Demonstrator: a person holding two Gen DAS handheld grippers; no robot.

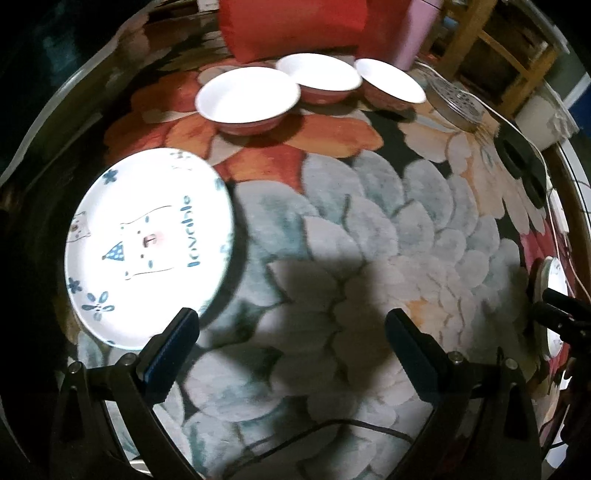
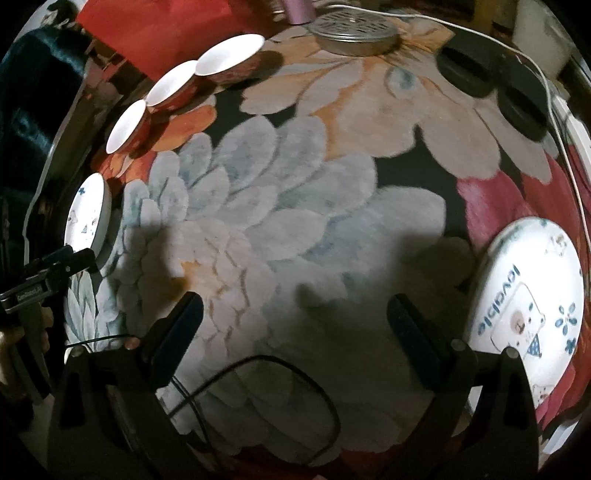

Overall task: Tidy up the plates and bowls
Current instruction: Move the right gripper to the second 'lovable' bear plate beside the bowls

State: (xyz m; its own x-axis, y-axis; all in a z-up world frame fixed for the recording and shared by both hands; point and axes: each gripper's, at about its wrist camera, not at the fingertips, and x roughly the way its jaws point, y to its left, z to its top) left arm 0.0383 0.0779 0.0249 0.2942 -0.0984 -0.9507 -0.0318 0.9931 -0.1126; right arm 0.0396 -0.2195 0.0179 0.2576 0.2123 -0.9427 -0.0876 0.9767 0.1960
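Progress looks near zero, as a judgement from the layout: nothing is stacked, two plates lie well apart, three bowls sit in a loose row.

Left to right:

- Left plate (image 1: 147,247), with bear print and "lovable" lettering, lies flat on the floral table (image 1: 369,229) at its left edge. Left claw (image 1: 291,354) hovers above bare cloth with jaws spread wide and nothing in them. Its left finger (image 1: 173,354) overlaps the plate's near rim in the left wrist view; contact or just above, cannot tell.
- Three white bowls with pink outsides at the far side: near-left bowl (image 1: 247,99), middle bowl (image 1: 317,75), right bowl (image 1: 391,83). Their rims sit close or overlap in view. All are well clear of both claws.
- Round metal perforated lid (image 2: 352,31) and two dark discs (image 2: 465,70) far right; probably not part of the job.
- Right plate (image 2: 524,314), same print, lies at the table's right edge. Right claw (image 2: 295,343) is wide open and empty, the plate just outside its right finger (image 2: 417,347).

Left to do: gather both plates into one pile, nest the bowls.
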